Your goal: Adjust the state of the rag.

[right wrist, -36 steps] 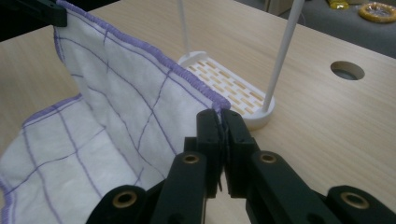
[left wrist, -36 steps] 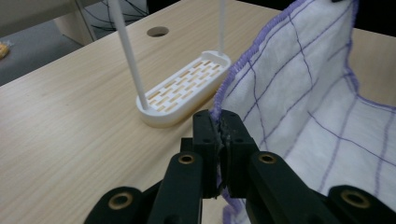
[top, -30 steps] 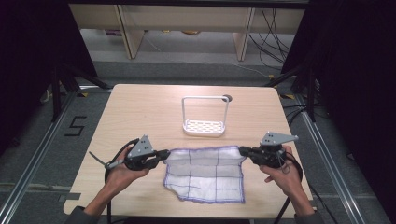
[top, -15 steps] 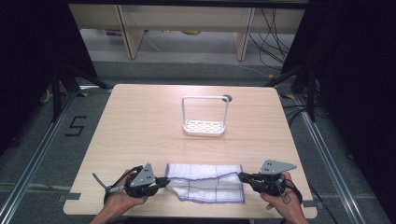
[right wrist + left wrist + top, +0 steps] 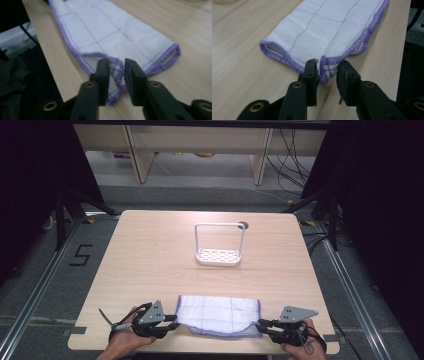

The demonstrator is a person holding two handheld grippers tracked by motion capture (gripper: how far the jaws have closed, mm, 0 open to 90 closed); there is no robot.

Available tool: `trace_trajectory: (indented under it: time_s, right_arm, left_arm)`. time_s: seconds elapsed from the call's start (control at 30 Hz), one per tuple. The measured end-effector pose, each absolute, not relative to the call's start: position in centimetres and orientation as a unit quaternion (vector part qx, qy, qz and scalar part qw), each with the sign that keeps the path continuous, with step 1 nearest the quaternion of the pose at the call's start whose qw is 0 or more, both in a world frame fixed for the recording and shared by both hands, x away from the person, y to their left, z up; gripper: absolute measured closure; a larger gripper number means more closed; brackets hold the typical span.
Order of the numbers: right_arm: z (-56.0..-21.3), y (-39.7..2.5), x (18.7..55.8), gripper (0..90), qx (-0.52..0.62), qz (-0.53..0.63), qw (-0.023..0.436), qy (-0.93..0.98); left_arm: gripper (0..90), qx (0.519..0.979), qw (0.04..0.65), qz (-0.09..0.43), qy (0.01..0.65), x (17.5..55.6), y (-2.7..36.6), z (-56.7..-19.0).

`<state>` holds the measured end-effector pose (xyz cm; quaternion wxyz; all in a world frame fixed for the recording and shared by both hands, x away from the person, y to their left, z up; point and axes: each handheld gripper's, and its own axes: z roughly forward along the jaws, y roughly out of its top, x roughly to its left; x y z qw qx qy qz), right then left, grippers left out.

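Note:
A white cloth (image 5: 219,315) with purple hem and grid lines lies folded in a strip near the table's front edge. My left gripper (image 5: 175,321) is at the strip's left end. In the left gripper view the jaws (image 5: 328,68) stand slightly apart, with a raised corner of the cloth (image 5: 324,30) between them. At the strip's right end is my right gripper (image 5: 260,324). Its jaws (image 5: 116,66) are also parted, over a hemmed corner of the cloth (image 5: 112,35) that rests flat on the wood.
A white wire rack (image 5: 219,257) with a perforated base stands upright at the middle of the wooden table (image 5: 150,255), beyond the cloth. A round hole (image 5: 243,225) sits behind it. The front table edge is just under both hands.
Both grippers drew the cloth's far edge toward the front edge, folding it into a narrower strip. The cloth now lies flat and the jaws have parted.

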<state>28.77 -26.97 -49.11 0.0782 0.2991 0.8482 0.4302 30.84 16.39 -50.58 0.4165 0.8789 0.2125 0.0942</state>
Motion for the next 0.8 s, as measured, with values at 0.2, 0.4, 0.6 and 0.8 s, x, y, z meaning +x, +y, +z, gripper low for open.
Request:
trace_trajectory:
  time_s: [0.2, 0.4, 0.6, 0.8]
  right_arm:
    - [-48.2, -27.7, 28.3, 55.9, 0.340, 0.456, 0.079, 0.819]
    - [-47.6, -27.7, 29.7, 46.5, 0.385, 0.433, 0.111, 0.807]
    - [-47.4, -26.7, 32.5, 44.7, 0.412, 0.402, 0.136, 0.806]
    - [-48.2, -25.3, 35.1, 44.9, 0.417, 0.370, 0.143, 0.817]
  left_arm:
    - [46.8, 0.850, 0.462, 0.059, 0.246, 30.9, 17.0, -49.4]
    - [40.3, 0.827, 0.478, 0.073, 0.288, 32.8, 17.2, -47.9]
    - [39.1, 0.831, 0.445, 0.086, 0.322, 37.0, 15.5, -48.7]
    - [38.1, 0.842, 0.424, 0.065, 0.327, 39.0, 14.2, -49.9]
